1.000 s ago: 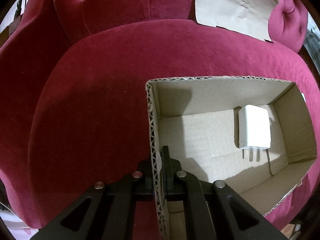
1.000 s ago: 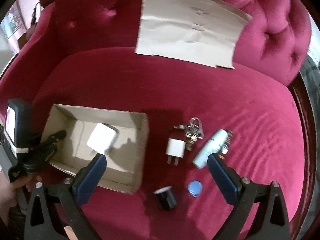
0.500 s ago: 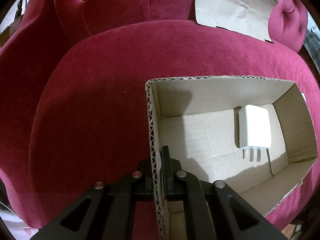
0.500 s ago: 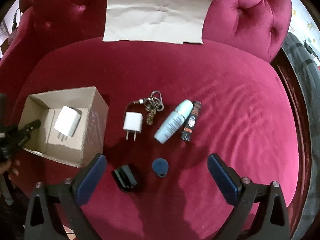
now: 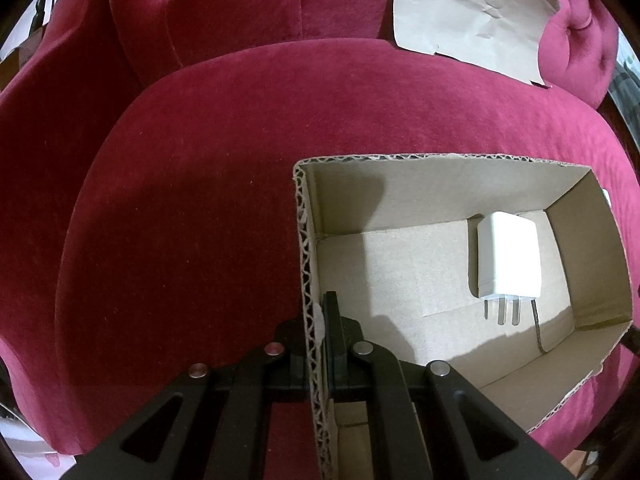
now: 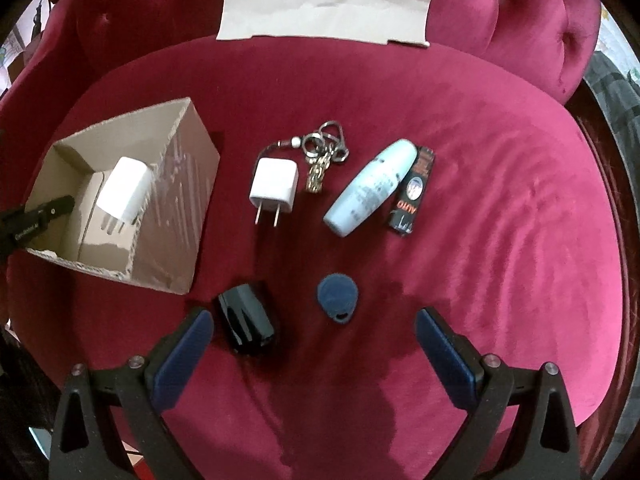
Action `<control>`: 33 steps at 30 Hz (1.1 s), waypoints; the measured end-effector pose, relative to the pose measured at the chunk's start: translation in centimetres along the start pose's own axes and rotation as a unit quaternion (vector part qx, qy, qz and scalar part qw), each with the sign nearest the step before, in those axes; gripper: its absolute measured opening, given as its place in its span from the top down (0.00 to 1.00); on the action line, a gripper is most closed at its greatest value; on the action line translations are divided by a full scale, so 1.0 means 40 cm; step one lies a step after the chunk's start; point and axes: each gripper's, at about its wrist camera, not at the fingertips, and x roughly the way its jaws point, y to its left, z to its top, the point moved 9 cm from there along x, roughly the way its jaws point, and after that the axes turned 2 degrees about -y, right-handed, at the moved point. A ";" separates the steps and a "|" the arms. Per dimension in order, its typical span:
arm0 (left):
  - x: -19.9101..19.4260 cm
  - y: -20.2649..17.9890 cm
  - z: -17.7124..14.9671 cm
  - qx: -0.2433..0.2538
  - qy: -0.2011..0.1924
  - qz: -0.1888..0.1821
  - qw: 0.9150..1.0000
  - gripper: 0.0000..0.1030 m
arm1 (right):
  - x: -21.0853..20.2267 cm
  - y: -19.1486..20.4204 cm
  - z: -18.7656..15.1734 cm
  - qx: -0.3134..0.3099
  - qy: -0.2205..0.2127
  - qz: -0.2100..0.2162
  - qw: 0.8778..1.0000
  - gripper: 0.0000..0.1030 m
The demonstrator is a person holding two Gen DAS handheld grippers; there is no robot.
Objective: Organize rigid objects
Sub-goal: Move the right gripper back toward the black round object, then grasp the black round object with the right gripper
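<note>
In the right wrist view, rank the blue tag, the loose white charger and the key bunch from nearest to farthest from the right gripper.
1. Blue tag: lies just ahead of the open right gripper, near its centre line.
2. Loose white charger: farther up the cushion, left of centre.
3. Key bunch: beyond the charger, beside its upper right corner.
</note>
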 end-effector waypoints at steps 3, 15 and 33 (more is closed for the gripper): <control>0.001 0.001 0.000 0.003 0.000 0.001 1.000 0.95 | 0.020 0.007 -0.016 -0.001 0.005 0.007 1.000 0.00; 0.003 0.000 0.002 0.007 0.001 0.002 1.000 0.95 | 0.050 0.078 -0.027 -0.014 0.006 0.021 1.000 0.00; 0.003 -0.006 -0.003 0.011 -0.003 0.007 1.000 0.95 | 0.054 0.136 0.001 -0.024 0.003 0.048 0.999 0.58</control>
